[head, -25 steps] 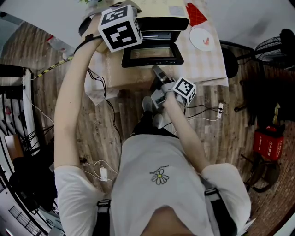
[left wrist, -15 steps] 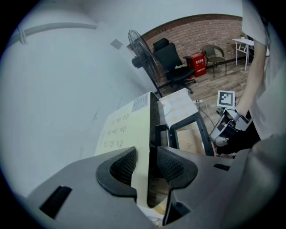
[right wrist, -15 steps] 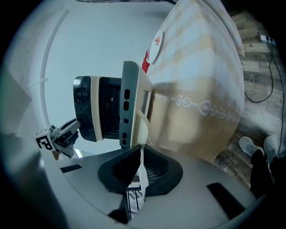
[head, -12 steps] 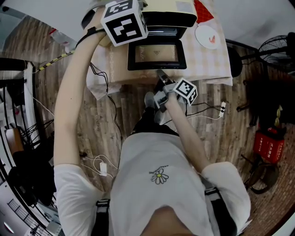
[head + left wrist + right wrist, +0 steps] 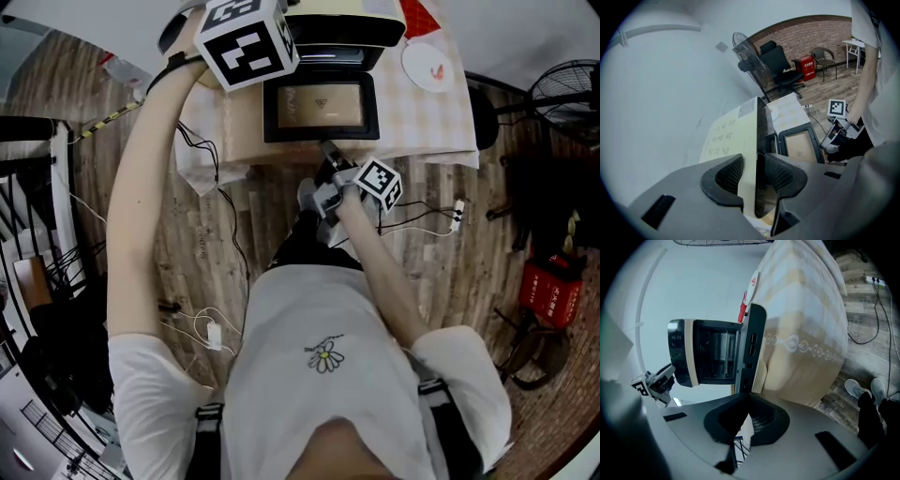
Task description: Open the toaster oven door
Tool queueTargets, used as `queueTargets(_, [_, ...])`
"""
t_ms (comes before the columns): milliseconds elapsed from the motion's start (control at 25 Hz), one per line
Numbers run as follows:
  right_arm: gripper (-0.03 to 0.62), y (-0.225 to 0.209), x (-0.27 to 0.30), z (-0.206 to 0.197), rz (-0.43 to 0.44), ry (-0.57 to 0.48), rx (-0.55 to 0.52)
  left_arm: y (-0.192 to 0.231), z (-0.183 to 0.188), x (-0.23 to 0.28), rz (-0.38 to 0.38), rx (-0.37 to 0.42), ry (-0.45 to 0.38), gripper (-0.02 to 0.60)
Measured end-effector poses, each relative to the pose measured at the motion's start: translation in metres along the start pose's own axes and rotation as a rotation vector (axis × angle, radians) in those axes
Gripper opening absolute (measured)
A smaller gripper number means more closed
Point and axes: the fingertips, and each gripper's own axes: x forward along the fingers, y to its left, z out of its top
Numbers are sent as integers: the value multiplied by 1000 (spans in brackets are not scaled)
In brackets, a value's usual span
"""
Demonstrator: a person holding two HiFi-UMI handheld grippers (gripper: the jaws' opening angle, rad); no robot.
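1 toaster oven (image 5: 342, 33) stands on the table (image 5: 427, 122). Its 1 door (image 5: 322, 105) is folded down flat and reaches almost to the table's front edge. Of the 2 grippers, the right gripper (image 5: 329, 150), jaws pressed together on nothing, is just beside the door's free rim. The left gripper (image 5: 755, 174) pinches the oven's cream casing edge.

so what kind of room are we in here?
Likely an office or studio corner: black office chair, red brick wall, cream-and-black toaster oven on a checked-cloth table.
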Motion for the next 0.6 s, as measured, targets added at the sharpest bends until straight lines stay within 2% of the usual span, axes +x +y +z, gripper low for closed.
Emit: queueTargets(600, [8,-4,0,0,-14,-22,26,-2,0,1,4,-2,4,160])
